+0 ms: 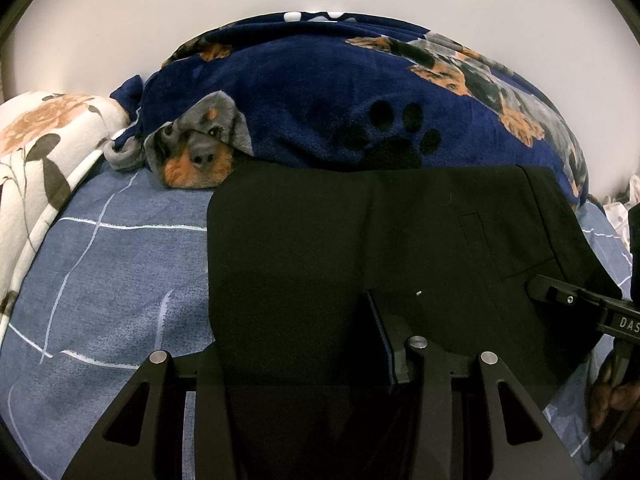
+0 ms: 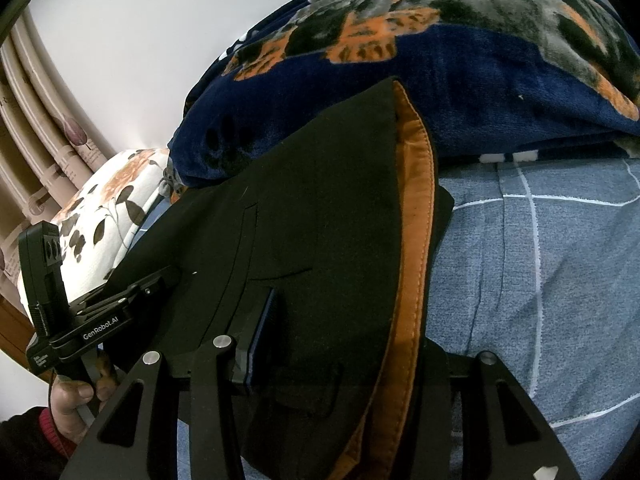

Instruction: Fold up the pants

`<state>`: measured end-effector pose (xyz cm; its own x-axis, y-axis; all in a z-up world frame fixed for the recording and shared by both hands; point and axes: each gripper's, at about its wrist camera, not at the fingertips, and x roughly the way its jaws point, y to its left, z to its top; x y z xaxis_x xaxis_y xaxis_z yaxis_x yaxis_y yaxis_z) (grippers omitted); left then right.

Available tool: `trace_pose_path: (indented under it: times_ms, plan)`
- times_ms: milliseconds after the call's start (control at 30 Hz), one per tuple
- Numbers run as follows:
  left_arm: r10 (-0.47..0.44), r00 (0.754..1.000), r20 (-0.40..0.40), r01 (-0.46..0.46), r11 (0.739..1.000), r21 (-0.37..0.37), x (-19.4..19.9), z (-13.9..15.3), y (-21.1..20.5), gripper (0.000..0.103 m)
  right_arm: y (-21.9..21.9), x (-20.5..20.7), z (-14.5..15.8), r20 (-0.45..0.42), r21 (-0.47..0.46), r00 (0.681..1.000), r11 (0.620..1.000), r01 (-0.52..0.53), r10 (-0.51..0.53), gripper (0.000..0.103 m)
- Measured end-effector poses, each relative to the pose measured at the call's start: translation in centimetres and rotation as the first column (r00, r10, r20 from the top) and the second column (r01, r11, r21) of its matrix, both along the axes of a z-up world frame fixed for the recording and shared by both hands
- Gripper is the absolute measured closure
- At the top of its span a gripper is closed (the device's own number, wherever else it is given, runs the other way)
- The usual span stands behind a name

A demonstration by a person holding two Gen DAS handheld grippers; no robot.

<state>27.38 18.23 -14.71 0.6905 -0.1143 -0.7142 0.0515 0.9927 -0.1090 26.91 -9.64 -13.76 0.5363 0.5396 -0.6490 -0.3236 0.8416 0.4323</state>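
Black woven pants [image 1: 320, 248] with an orange-brown lined waistband [image 2: 416, 216] lie on the bed's blue checked sheet [image 1: 104, 272], far edge against a navy fleece dog-print blanket [image 1: 320, 92]. Left tool [image 1: 312, 344]: closed on pants cloth. Right tool [image 2: 344, 344]: clamped on the waistband end. "GenRobot.AI" reads on the left tool's body in the right wrist view; "DAS" shows, cut off, on the right tool's.
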Motion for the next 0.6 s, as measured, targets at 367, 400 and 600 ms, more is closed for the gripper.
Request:
trace_pose_path:
  times_ms: [367, 400, 600]
  plan:
    - [0.001, 1.000, 0.000, -0.001, 1.000, 0.001, 0.02, -0.02, 0.07, 0.058, 0.00, 0.00, -0.02, 0.000, -0.001, 1.000, 1.000, -0.001, 0.001, 0.061]
    - [0.002, 1.000, 0.000, -0.002, 1.000, 0.002, 0.02, -0.02, 0.03, 0.058, -0.07, 0.02, -0.02, 0.000, -0.001, 1.000, 1.000, -0.001, 0.001, 0.061]
    - [0.002, 1.000, 0.000, -0.002, 1.000, 0.003, 0.04, -0.02, -0.02, 0.057, -0.14, 0.05, -0.09, 0.000, -0.001, 1.000, 1.000, -0.001, 0.001, 0.061]
